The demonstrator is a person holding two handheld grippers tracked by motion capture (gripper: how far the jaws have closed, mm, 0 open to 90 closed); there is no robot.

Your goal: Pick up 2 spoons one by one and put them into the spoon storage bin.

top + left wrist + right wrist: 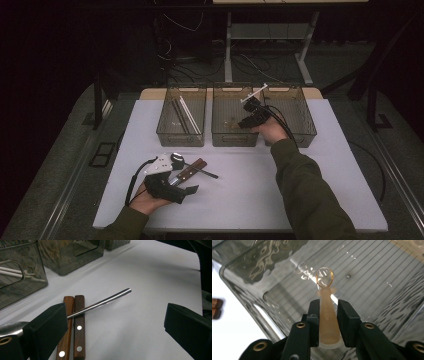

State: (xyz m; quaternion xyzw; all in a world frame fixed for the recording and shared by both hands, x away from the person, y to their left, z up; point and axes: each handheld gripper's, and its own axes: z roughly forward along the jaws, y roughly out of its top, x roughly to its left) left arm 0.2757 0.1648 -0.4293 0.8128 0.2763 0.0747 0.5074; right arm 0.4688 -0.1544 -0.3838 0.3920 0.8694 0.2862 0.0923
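Note:
My right gripper (328, 303) points down into the middle clear bin (234, 139), with a translucent peach plastic spoon (325, 307) lying between its jaws, bowl end toward the bin floor. The pads flank the handle and a thin gap shows on the right side, so the gripper is open. In the high view the right gripper (248, 119) hangs over that bin. My left gripper (115, 325) rests open near the table's front left (172, 189), just behind two wooden-handled knives (75, 327) and a thin steel rod (100, 303) that lies across them.
Three clear bins stand in a row at the table's far edge. The left bin (181, 135) holds white and dark sticks; the right bin (295, 135) is beside my right hand. A white tabletop (240, 200) stretches between the bins and the front edge.

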